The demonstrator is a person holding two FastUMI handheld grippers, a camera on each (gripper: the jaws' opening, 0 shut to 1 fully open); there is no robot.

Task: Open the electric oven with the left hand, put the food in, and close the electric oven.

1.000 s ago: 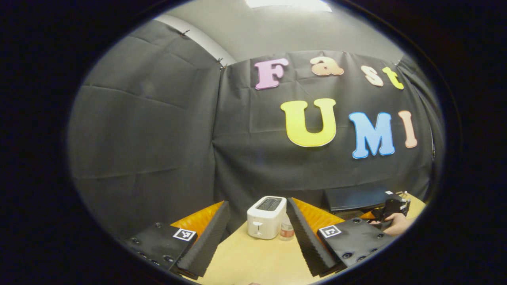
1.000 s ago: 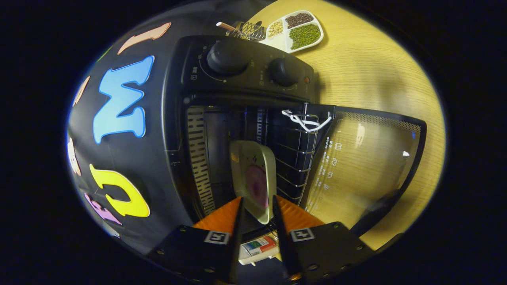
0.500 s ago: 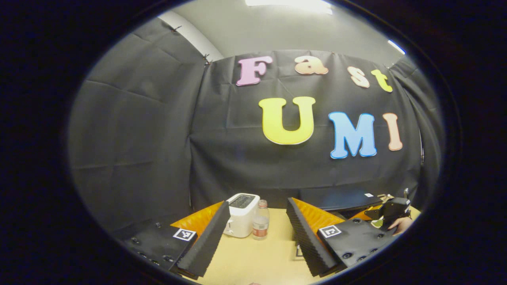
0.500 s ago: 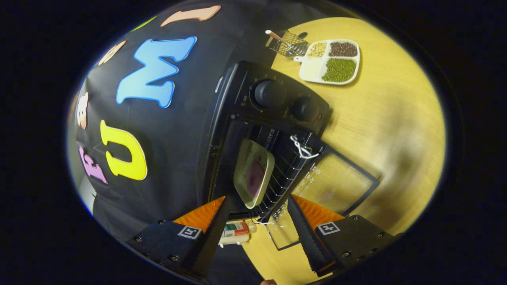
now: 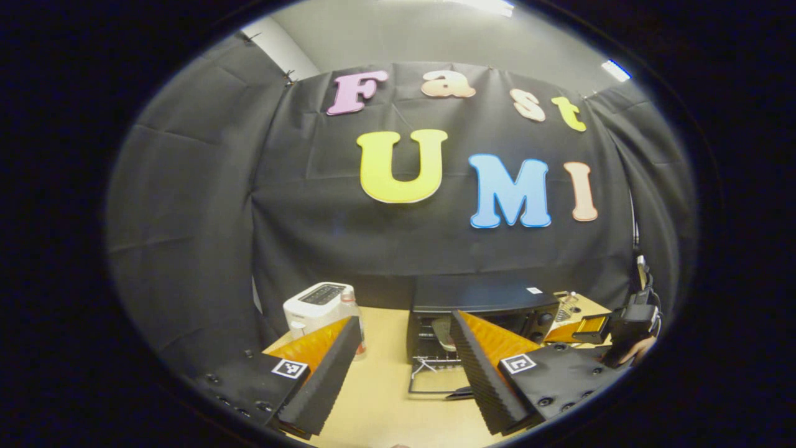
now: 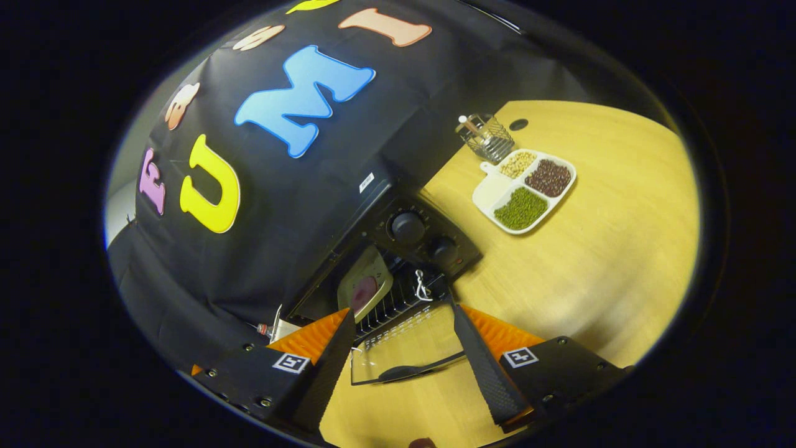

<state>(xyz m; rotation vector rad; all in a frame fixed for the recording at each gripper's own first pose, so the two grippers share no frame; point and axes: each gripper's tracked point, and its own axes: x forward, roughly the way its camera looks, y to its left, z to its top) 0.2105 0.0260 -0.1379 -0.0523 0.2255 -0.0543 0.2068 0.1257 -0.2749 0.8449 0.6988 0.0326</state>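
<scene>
Two grippers, both with fingers spread and nothing between them. Left gripper: raised above the near table, facing the electric oven from the front. Right gripper: held off to the oven's right, jaws released, looking down on the oven.

Oven door: dropped flat toward the near side, handle nearest.

Food: a pale plate with a pink item, resting on the wire rack inside the cavity.

Other stock: white toaster and small bottle to the left; divided dish of beans and wire cup to the right.

Step judged: loading done, closing remains. Next move calls for the left gripper to get under the door's handle and swing it up shut.
</scene>
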